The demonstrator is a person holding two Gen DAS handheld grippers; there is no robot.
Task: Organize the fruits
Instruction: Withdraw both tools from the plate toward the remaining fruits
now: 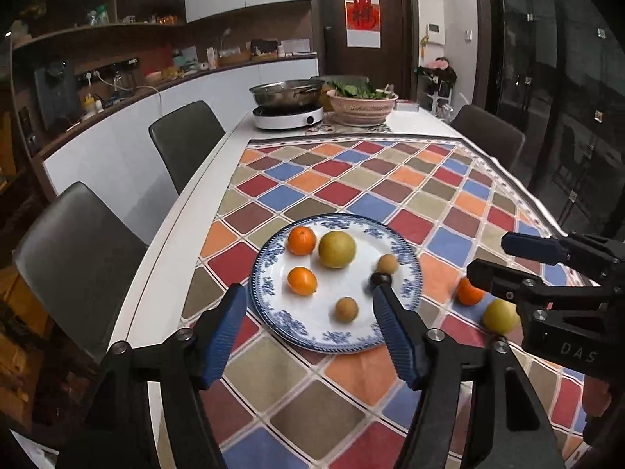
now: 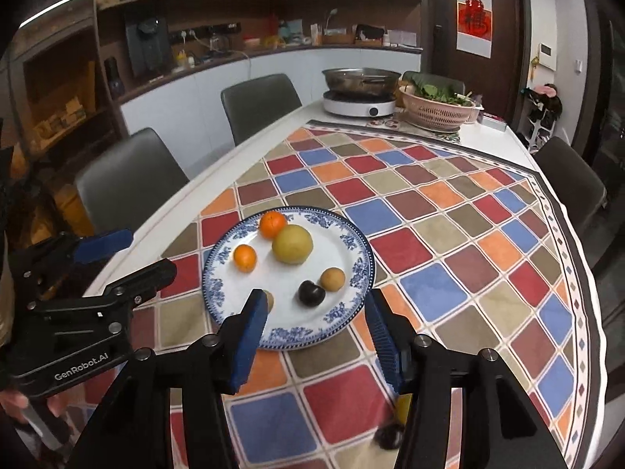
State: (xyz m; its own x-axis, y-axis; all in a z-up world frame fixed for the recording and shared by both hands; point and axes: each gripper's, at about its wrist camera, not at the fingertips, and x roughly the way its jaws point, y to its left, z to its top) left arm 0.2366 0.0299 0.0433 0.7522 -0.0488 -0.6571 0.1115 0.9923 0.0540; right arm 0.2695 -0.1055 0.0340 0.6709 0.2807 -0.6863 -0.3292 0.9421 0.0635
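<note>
A blue-patterned white plate [image 1: 269,287] [image 2: 353,242] lies on the checked tablecloth. It carries two oranges [image 1: 301,240] [image 1: 302,280], a large yellow-green fruit [image 1: 336,249] [image 2: 292,249], two small brown fruits [image 1: 346,309] [image 1: 387,264] and a dark plum [image 2: 311,293]. My left gripper [image 1: 308,297] hovers open above the plate's near side with nothing between its fingers. Over the same edge, my right gripper [image 2: 316,305] [image 1: 490,256] also stands open and empty. Right of the plate, an orange [image 1: 468,291] and a yellow fruit [image 1: 500,314] rest on the cloth.
At the table's far end stand a steel pot on a white induction cooker [image 1: 288,115] and a pink basket of greens [image 1: 361,107]. Dark chairs [image 1: 187,136] line the left side, where the white table edge [image 1: 175,242] runs close to the plate. A dark object [image 2: 388,435] lies under my right gripper.
</note>
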